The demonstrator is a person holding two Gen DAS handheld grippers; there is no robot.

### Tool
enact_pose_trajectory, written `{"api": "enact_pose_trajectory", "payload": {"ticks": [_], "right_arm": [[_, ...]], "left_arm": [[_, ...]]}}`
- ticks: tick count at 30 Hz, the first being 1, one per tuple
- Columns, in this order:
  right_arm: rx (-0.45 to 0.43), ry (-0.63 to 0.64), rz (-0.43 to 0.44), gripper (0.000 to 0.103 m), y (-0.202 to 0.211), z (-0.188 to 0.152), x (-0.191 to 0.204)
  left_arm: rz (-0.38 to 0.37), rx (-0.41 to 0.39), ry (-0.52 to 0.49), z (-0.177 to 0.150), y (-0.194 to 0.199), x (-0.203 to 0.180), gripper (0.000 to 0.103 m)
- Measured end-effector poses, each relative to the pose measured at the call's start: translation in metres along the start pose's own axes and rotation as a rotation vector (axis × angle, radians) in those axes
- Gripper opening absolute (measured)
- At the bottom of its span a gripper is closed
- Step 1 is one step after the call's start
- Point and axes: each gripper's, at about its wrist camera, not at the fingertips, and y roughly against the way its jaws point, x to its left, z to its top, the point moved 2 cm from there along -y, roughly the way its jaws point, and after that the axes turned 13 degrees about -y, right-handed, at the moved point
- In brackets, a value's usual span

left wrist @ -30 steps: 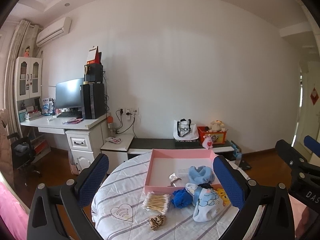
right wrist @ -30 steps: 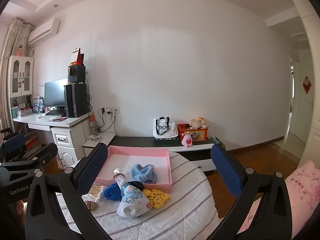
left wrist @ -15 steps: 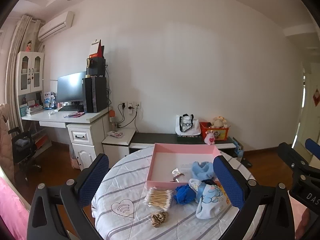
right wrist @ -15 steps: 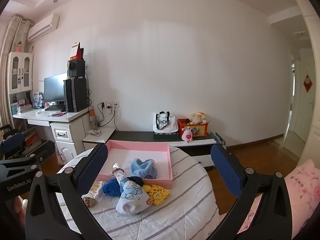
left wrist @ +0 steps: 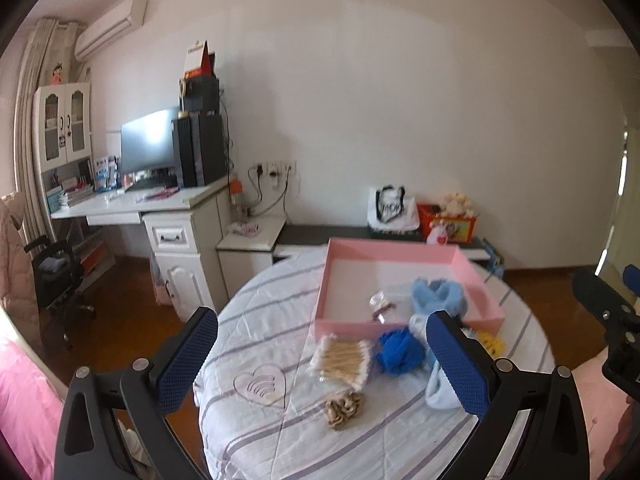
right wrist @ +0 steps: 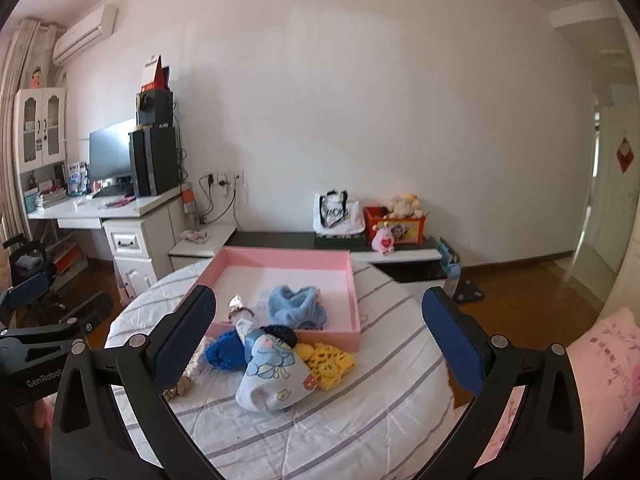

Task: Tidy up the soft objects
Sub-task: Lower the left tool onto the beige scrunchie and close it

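A round table [left wrist: 256, 360] with a striped white cover is seen in both views, with a pink tray [left wrist: 400, 252] on its far side. A light blue knitted piece [right wrist: 296, 304] lies inside the tray. Just in front of the tray a dark blue knitted ball [left wrist: 400, 350], a pale blue printed cloth [right wrist: 276, 376] and a yellow crocheted piece [right wrist: 330, 364] are heaped together, touching.

Only in the left wrist view are a packet of cotton swabs [left wrist: 342, 362], a beige scrunchie [left wrist: 344, 408] and a heart print [left wrist: 260, 388] on the cover shown plainly; in the right wrist view they are largely hidden behind a finger. The yellow piece is seen fully only from the right.

"GenRobot" is partly read on the left gripper body in the right wrist view; the lettering on a white tote bag [right wrist: 338, 212] is too blurred to read.

The left gripper [left wrist: 320, 356] and the right gripper [right wrist: 318, 338] are held above the near side of the table, jaws spread wide, nothing between them.
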Motion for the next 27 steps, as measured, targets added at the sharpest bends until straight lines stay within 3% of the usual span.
{"api": "enact_pose_trajectory", "payload": {"ticks": [5, 15, 21, 24, 27], "right_arm": [[0.096, 0.009, -0.004, 0.103, -0.028, -0.019, 0.005], [0.269, 0.017, -0.034, 0.103, -0.081, -0.058, 0.008], [0.351, 0.022, -0.060, 0.103, -0.105, -0.077, 0.007], [0.382, 0.030, -0.071, 0.103, -0.115, -0.084, 0.007], [0.403, 0.033, -0.075, 0.103, -0.121, -0.087, 0.008]], "left_arm": [[0.004, 0.080, -0.017, -0.007, -0.027, 0.000, 0.103], [-0.068, 0.249, -0.034, -0.029, -0.089, -0.004, 0.103], [-0.099, 0.310, -0.027, -0.040, -0.122, -0.005, 0.103], [-0.124, 0.332, -0.030, -0.045, -0.139, -0.008, 0.096], [-0.159, 0.362, -0.022, -0.052, -0.156, -0.011, 0.074]]}}
